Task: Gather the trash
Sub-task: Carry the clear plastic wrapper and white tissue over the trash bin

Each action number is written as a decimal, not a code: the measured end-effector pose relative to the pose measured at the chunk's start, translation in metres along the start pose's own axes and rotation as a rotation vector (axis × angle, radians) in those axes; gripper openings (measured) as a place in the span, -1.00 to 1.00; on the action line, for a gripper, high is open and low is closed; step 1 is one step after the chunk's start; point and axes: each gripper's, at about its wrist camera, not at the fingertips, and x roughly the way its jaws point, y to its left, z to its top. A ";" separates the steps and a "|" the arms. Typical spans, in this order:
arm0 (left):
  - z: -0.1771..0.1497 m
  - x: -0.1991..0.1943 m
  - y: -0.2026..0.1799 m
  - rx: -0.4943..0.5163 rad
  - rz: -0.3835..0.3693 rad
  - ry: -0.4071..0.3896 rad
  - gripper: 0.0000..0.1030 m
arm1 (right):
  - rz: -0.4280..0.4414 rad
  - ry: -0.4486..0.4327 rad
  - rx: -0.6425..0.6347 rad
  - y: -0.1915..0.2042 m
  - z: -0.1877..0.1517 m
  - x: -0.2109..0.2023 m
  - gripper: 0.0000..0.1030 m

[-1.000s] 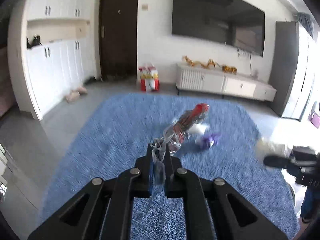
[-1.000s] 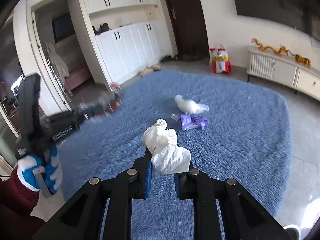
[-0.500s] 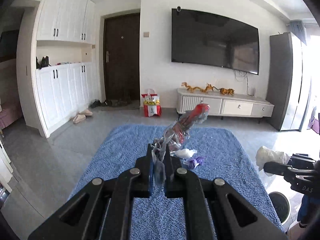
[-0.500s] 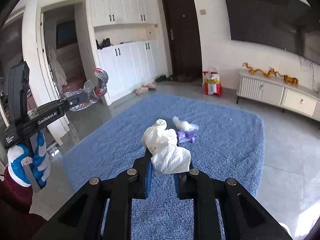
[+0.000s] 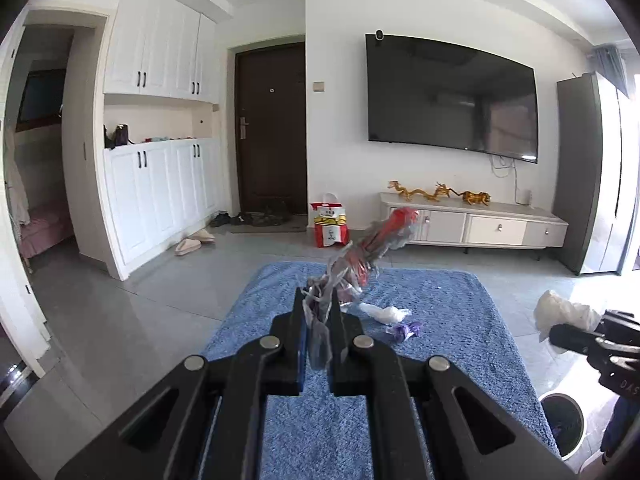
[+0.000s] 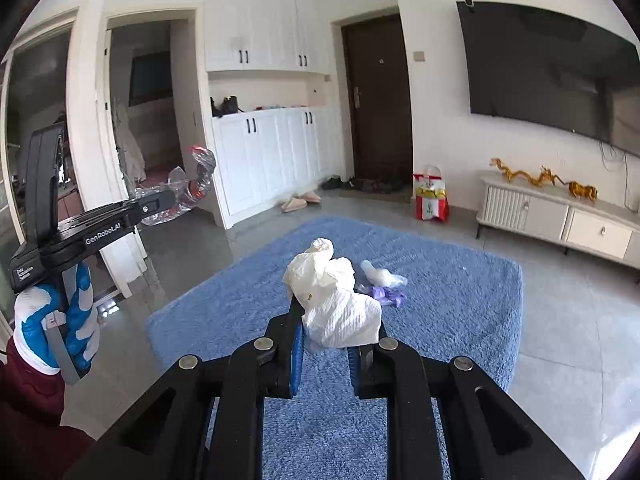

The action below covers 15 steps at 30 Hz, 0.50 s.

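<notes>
In the left wrist view the left gripper (image 5: 318, 312) pinches a crinkled clear-and-red plastic wrapper (image 5: 370, 248), whose long axis runs up and right from the fingers toward frame centre. In the right wrist view the right gripper (image 6: 336, 312) is clamped on a crumpled white paper towel (image 6: 334, 300) bulging above its fingers. The likely drop point is the white trash bin (image 5: 562, 424), at lower right of the left view, directly under the right gripper (image 5: 576, 338) — so the right hand is nearer, I judge. Further out, mid-frame on the blue rug (image 5: 460, 312), lie a white wad (image 5: 384, 313) and just beside it a purple scrap (image 5: 404, 329). The left tool reads "GenRobot.AI"; the red bag (image 6: 431, 200) by the door has print too small to read.
</notes>
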 end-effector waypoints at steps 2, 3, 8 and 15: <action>0.000 -0.008 -0.002 0.005 0.021 -0.013 -0.87 | 0.000 -0.013 -0.005 0.001 0.000 -0.006 -0.65; 0.000 -0.011 -0.002 0.006 0.029 -0.018 -0.87 | -0.002 -0.020 -0.006 0.001 0.000 -0.010 -0.65; 0.001 -0.026 -0.004 0.013 0.064 -0.047 -0.87 | -0.012 -0.053 -0.004 -0.004 -0.003 -0.027 -0.65; 0.009 -0.042 -0.025 0.070 0.093 -0.103 -0.87 | -0.066 -0.086 0.019 -0.018 -0.016 -0.050 -0.65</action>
